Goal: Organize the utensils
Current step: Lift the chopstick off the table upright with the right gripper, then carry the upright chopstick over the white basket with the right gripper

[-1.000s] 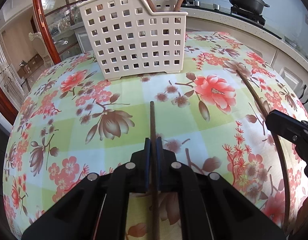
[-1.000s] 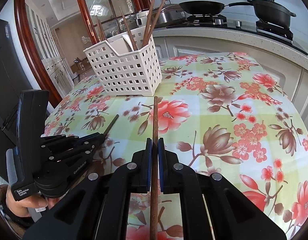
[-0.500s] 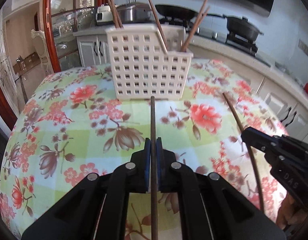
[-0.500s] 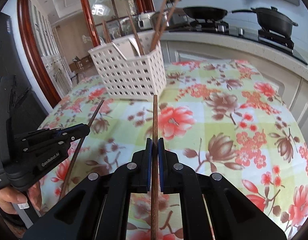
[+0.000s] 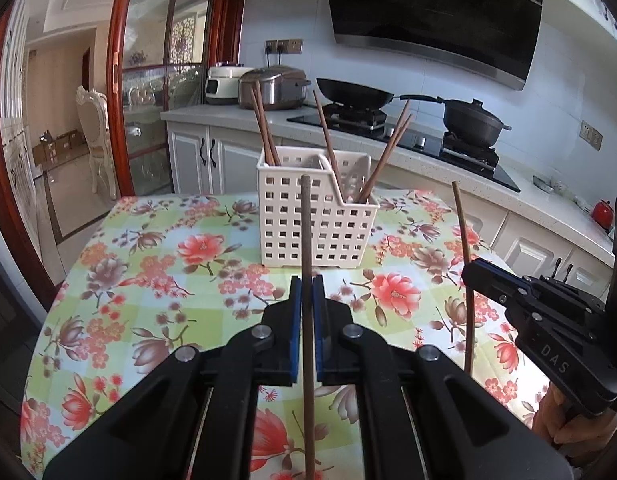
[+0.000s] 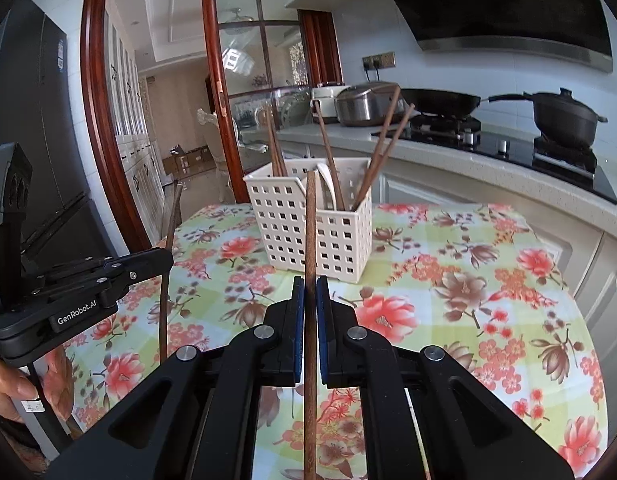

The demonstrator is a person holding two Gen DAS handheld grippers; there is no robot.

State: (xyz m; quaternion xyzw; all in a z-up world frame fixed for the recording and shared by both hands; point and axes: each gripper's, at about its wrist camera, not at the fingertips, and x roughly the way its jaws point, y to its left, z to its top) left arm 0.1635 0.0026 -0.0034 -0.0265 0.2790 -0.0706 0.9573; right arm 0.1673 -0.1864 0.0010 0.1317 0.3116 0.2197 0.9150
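Note:
A white perforated utensil basket [image 5: 316, 216] stands on the floral table, also in the right wrist view [image 6: 308, 220], with several brown chopsticks leaning in it. My left gripper [image 5: 307, 284] is shut on a dark chopstick [image 5: 306, 240] that points up toward the basket. My right gripper [image 6: 310, 286] is shut on a brown chopstick [image 6: 310, 232], also pointing up at the basket. The right gripper shows in the left wrist view [image 5: 480, 276] at the right, the left gripper in the right wrist view [image 6: 156, 260] at the left.
The floral tablecloth [image 5: 156, 280] covers a round table. Behind it runs a kitchen counter [image 5: 428, 152] with a stove, a pan, a pot [image 5: 476, 122] and rice cookers. A red-framed glass door [image 6: 212, 92] stands at the back left.
Both grippers have lifted and tilted up with their chopsticks off the table. The view now looks level at the basket instead of down on the table.

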